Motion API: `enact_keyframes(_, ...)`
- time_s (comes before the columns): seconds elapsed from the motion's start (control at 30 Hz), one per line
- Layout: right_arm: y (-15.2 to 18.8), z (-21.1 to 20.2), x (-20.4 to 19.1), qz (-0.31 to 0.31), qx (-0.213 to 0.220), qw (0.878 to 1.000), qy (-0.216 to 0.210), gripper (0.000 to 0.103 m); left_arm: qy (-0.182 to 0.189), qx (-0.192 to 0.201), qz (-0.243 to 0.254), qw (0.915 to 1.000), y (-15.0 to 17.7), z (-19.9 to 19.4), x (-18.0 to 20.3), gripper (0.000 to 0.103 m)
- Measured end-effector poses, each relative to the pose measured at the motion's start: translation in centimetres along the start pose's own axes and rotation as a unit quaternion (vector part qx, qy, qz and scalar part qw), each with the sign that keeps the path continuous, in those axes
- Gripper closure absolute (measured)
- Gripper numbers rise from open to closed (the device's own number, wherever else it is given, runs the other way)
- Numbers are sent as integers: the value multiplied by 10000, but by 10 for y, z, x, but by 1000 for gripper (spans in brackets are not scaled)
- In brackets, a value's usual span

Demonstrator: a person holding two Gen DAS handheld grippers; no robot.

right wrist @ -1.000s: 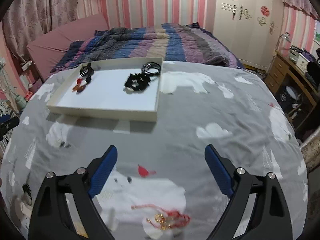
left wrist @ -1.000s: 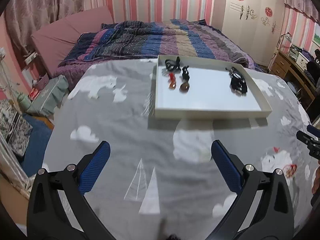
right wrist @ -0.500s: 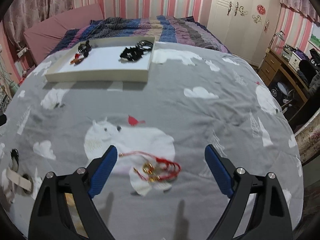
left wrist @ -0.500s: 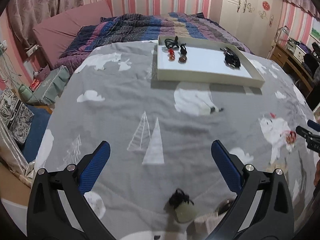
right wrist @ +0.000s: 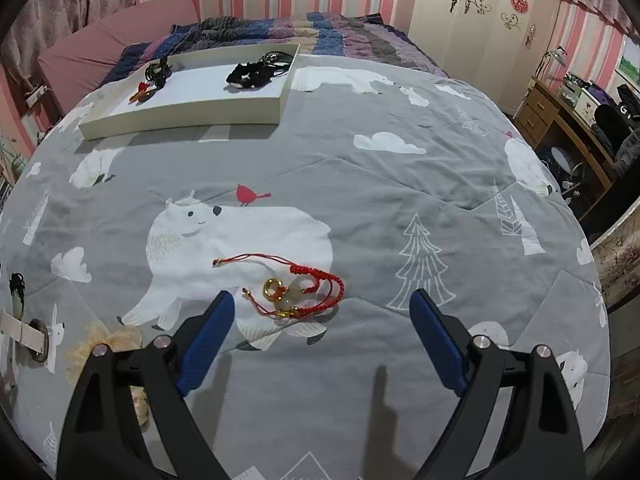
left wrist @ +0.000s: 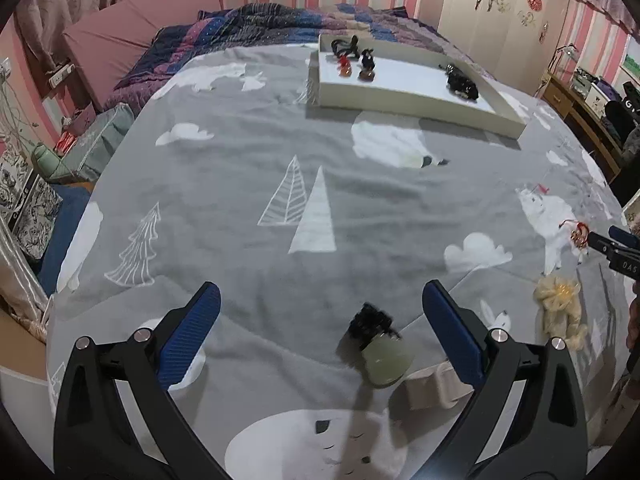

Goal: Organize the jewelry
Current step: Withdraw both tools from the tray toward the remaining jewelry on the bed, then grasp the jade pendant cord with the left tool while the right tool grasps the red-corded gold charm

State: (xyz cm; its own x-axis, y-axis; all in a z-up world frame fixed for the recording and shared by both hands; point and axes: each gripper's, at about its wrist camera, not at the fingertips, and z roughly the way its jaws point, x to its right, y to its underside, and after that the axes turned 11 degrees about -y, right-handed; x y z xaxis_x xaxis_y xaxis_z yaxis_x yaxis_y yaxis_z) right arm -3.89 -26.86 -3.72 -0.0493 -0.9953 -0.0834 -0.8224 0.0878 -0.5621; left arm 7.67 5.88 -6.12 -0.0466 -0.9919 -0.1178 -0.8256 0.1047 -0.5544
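Observation:
A white tray [left wrist: 404, 98] [right wrist: 192, 114] lies far back on the grey bedspread and holds black and red jewelry pieces. My left gripper [left wrist: 320, 328] is open, and a pale green jade pendant on a black cord [left wrist: 382, 350] lies between its fingers. My right gripper [right wrist: 320, 332] is open, with a red cord bracelet with gold rings [right wrist: 296, 288] just ahead between its fingers. The bracelet also shows in the left wrist view [left wrist: 578, 236], next to the right gripper's tip.
A beige strap [left wrist: 434, 388] lies beside the pendant. A cream fabric flower [left wrist: 560, 308] [right wrist: 108, 344] lies between the two grippers. The strap also shows at the left edge of the right wrist view [right wrist: 24, 334]. A desk [right wrist: 560, 120] stands to the right.
Both grippers have pulled back from the tray toward the near edge of the bed and lowered. The pendant and the red bracelet have come in between their open fingers.

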Motion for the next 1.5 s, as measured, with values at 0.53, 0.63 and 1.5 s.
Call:
enact_keyframes(0.53,2,8,-3,5,3,10000,-14,14,276,-495,238,9981,15,30,17,23)
enact_keyframes(0.63,2,10,-2,18,-31,10000,-10,14,323,-485,243,9980,15,31,19,28)
enact_keyframes(1.5,-2,30,0,180,-193,9983,-528,69,375,-413,325,9979,11,30,18,87)
